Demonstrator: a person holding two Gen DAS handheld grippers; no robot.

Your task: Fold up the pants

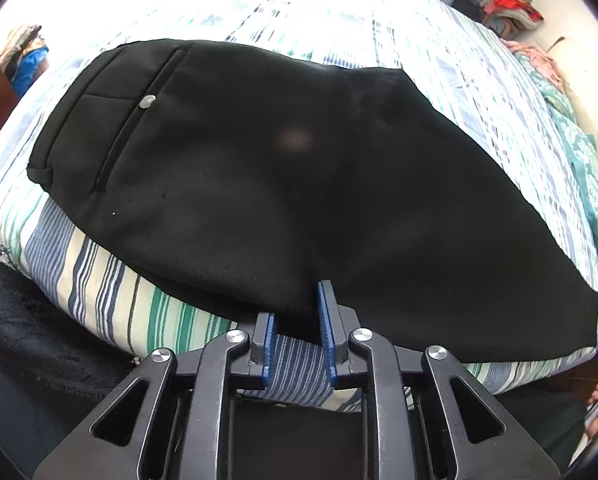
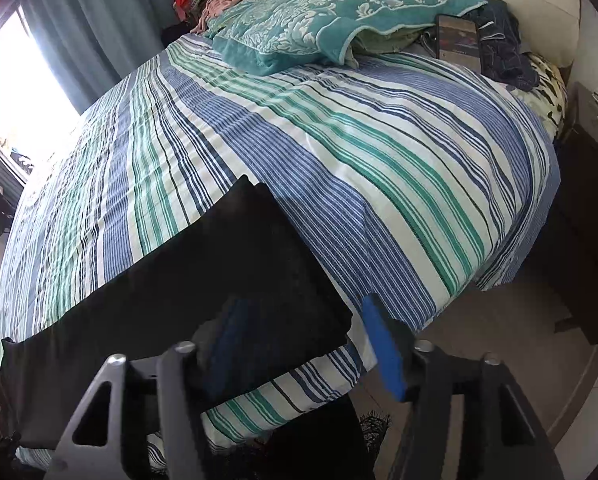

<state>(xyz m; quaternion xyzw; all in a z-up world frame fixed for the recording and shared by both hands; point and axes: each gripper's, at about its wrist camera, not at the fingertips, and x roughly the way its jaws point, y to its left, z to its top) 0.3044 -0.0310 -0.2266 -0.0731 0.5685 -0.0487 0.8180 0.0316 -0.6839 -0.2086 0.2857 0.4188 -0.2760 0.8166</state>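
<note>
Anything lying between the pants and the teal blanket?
No. In the right wrist view only bare striped sheet separates the pants from the teal blanket.

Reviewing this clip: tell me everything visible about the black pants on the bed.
The black pants look like a matte woven fabric and lie flat across the striped bedspread. The waistband end, to the left in the left wrist view, shows a welt pocket with a silvery button. The near edge lies between the open left gripper's fingers. The leg end reaches the bed's near edge at the open right gripper.
</note>
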